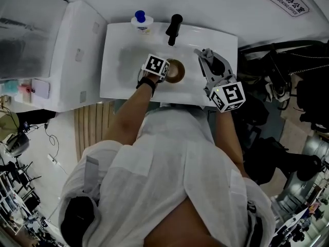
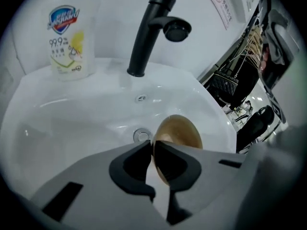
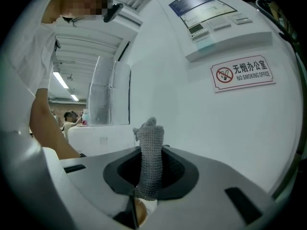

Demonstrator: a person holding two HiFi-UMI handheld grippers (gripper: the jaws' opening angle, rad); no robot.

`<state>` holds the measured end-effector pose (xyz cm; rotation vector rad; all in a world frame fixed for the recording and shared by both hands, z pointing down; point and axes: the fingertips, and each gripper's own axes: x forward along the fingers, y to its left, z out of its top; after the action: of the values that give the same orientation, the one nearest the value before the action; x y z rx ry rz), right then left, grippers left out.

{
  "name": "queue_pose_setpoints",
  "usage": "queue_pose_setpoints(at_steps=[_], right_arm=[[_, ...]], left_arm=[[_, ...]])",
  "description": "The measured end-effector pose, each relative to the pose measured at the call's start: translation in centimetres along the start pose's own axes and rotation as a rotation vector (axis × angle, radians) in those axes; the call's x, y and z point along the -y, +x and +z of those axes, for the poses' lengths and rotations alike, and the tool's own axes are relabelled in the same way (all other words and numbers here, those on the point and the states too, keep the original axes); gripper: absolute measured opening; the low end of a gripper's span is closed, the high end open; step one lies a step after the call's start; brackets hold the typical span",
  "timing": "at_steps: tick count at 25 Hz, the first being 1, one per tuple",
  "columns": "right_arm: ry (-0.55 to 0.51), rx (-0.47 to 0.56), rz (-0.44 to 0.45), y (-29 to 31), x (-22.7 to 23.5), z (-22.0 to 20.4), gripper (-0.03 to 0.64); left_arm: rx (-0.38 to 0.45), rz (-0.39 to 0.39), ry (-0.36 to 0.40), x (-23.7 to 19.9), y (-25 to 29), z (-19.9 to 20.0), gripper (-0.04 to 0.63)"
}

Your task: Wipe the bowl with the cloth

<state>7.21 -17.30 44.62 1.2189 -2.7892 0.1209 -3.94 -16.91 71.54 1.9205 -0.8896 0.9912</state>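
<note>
Left tool (image 2: pixel 153 145): jaws narrow, only a thin gap between the pads. The rim of the brown bowl (image 2: pixel 180 133) runs into that gap, and the pads look pressed on it from both sides, so I log this as a grip on the rim. The tool points steeply down into the white sink (image 2: pixel 72 123).

Bowl: inside the sink basin, tipped up on edge in the left gripper view, so it reads as an oval. It sits just beside the metal drain (image 2: pixel 142 135) and below the spout of the black faucet (image 2: pixel 144 37). In the head view it lies near the middle of the basin, with my left marker cube partly over it.

Right tool (image 3: pixel 149 157): closed on the grey knitted cloth (image 3: pixel 150 133). The cloth stands upright between the pads as a narrow strip, its top poking above the jaw tips. This tool is held near level, above the right edge of the sink, and faces the white wall. It is apart from the bowl, and the cloth is not touching it.

Surroundings: a soap bottle (image 2: pixel 72 37) with a blue cap stands on the back ledge of the sink, left of the faucet. A no-smoking sign (image 3: pixel 242 73) is fixed to the wall ahead of the right tool.
</note>
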Motion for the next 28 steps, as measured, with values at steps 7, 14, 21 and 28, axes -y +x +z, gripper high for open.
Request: queue_pose_setpoints(at_steps=[7,14,21,28], right_arm=[[-0.001,-0.009,-0.01,-0.9,0.3,-0.1,0.072],[0.005,0.017,-0.04,-1.4,1.4,0.6,0.072],[-0.006,0.069,-0.065,-1.4,2.6,2.7,0.072],[-0.052,0.141,-0.103,-2.8,3.6,6.1,0.072]], left_arm=[[-0.024,-0.081,-0.043,0.9,2.2,-2.1,0.16],[0.118,-0.079,-0.026,0.0,-1.0,0.2,0.198],[0.488,-0.118,-0.098,-1.7,-10.4,5.9,0.186],[0.999,-0.099,0.092,1.2,-25.6,12.5,0.055]])
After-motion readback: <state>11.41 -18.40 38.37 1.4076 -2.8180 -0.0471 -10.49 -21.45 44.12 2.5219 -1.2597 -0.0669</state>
